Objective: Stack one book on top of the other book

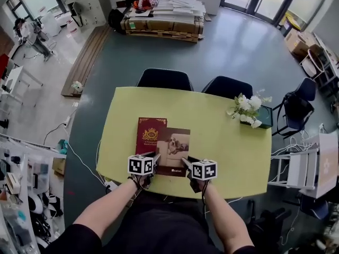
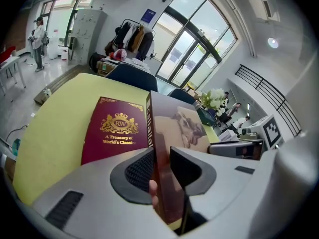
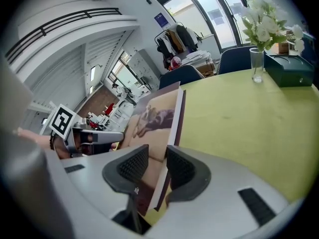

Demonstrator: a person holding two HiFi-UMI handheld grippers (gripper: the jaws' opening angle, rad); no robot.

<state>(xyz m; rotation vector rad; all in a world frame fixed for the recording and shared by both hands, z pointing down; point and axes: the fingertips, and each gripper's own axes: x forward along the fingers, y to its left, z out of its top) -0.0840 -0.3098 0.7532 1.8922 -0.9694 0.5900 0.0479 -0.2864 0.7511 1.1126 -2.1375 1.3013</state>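
Observation:
A dark red book (image 1: 148, 132) with a gold crest lies flat on the yellow-green table (image 1: 228, 136). A brown book (image 1: 177, 144) with a picture on its cover overlaps the red book's right side, held between both grippers. My left gripper (image 1: 155, 156) is shut on the brown book's spine edge near the front corner. The right gripper (image 1: 185, 160) is shut on its opposite edge. In the left gripper view the brown book (image 2: 182, 126) passes between the pads of the left gripper (image 2: 162, 166), beside the red book (image 2: 117, 128). In the right gripper view the right gripper (image 3: 157, 166) clamps the brown book (image 3: 159, 116).
A glass vase of white flowers (image 1: 246, 109) and a dark green box (image 1: 263, 116) stand at the table's far right. Two dark chairs (image 1: 164, 79) (image 1: 228, 87) are pushed in at the far side. A white folding chair (image 1: 304, 168) stands off to the right.

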